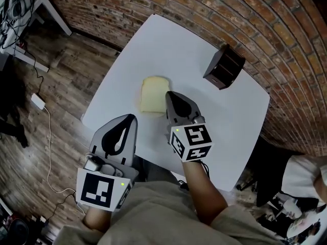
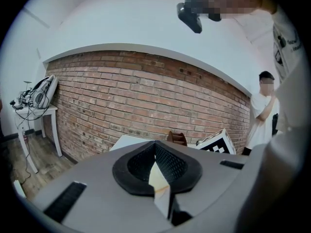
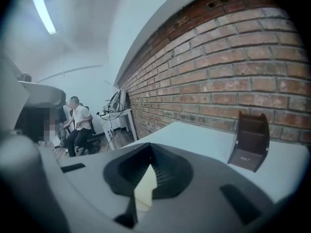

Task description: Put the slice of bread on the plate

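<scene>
A pale slice of bread [image 1: 152, 95] lies flat on the white table [image 1: 168, 45]. No plate is in any view. My right gripper [image 1: 168, 94] hangs over the bread's right edge, jaws shut tip to tip with nothing between them. In the right gripper view its jaws [image 3: 149, 145] meet, and a pale wedge of the bread [image 3: 146, 188] shows through the gap below the tips. My left gripper [image 1: 134, 117] is at the table's near-left edge, short of the bread. It is also shut and empty [image 2: 155, 143].
A dark brown wooden holder [image 1: 225, 66] stands at the table's far right, close to the brick wall [image 1: 245, 14]. Wooden floor with cables [image 1: 46, 116] lies left of the table. One person sits by a side desk [image 3: 77, 125]. Another person stands at the right [image 2: 265, 110].
</scene>
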{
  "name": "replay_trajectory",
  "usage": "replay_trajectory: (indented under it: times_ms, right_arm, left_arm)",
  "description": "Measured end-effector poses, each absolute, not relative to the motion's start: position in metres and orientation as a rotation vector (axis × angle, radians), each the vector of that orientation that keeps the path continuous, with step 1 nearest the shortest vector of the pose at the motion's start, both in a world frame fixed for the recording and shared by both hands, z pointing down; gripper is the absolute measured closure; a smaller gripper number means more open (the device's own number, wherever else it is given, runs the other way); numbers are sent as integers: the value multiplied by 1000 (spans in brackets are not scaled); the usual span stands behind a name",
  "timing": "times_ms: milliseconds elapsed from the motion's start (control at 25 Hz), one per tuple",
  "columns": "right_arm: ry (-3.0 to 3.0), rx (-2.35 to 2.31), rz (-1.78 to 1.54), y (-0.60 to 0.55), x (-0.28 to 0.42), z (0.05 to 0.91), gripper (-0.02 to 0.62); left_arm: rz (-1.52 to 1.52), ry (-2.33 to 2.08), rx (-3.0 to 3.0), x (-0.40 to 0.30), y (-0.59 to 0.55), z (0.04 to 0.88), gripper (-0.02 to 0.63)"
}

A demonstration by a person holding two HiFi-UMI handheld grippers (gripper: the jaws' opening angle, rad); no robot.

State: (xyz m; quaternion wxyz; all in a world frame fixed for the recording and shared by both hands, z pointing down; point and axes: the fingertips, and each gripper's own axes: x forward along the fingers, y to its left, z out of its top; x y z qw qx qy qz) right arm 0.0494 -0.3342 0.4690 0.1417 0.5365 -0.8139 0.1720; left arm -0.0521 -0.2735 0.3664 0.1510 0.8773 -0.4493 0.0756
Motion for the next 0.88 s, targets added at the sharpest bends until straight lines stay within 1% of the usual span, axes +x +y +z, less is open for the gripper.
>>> replay_trajectory:
  times_ms: [600,880]
  right_arm:
    - [-2560,1627,172,-260,48,323,588]
    - [-2625,1610,58,-222,42,280,588]
  left_arm:
    - [144,-1283,2638,-42,-251,318,595]
    - [125,-1247,2717,-31,-227,290,595]
